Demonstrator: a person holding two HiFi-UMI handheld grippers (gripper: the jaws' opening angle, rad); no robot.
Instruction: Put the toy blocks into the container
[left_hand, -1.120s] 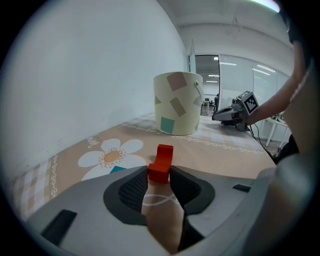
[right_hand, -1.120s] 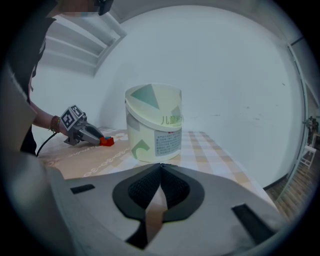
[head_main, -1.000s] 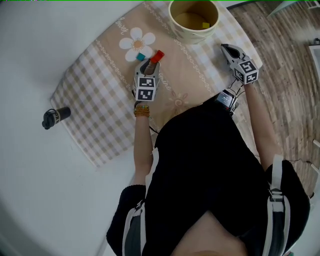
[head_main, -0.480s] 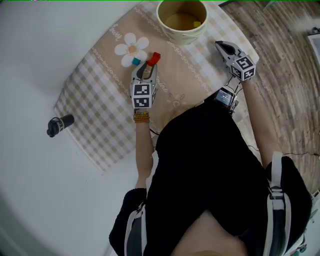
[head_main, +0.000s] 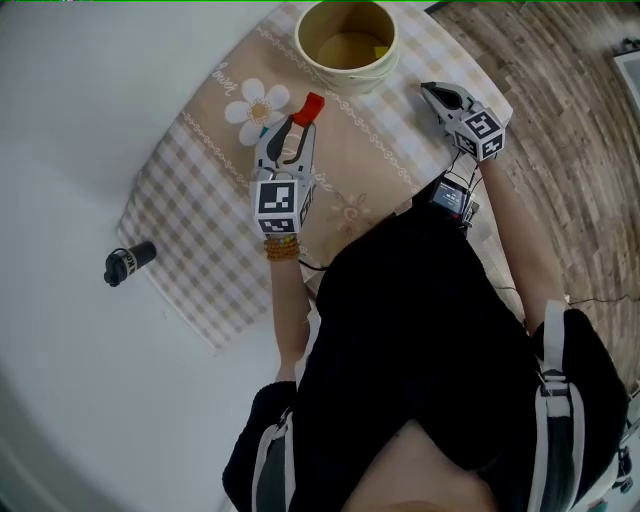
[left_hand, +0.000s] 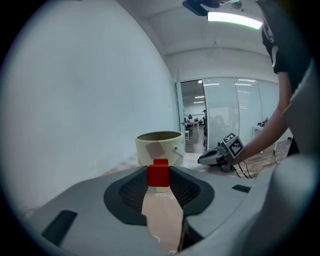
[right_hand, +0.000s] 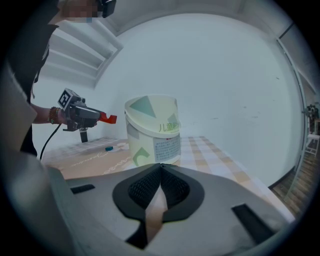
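Observation:
My left gripper (head_main: 304, 112) is shut on a red block (head_main: 309, 106), held above the beige checked cloth (head_main: 200, 220) just short of the cream container (head_main: 345, 62). In the left gripper view the red block (left_hand: 159, 174) sits pinched at the jaw tips, with the container (left_hand: 160, 148) straight ahead. A yellow block (head_main: 381, 50) lies inside the container. A teal block (right_hand: 109, 148) rests on the cloth by the flower print. My right gripper (head_main: 430, 92) is shut with nothing in it, right of the container (right_hand: 152, 131).
A small black cylinder (head_main: 128, 263) lies on the white table (head_main: 90, 120) left of the cloth. The table's edge and the wooden floor (head_main: 570, 150) lie to the right. The person's black-clad body fills the lower middle of the head view.
My left gripper has risen with the red block and come closer to the container. The right gripper has kept its place beside the container.

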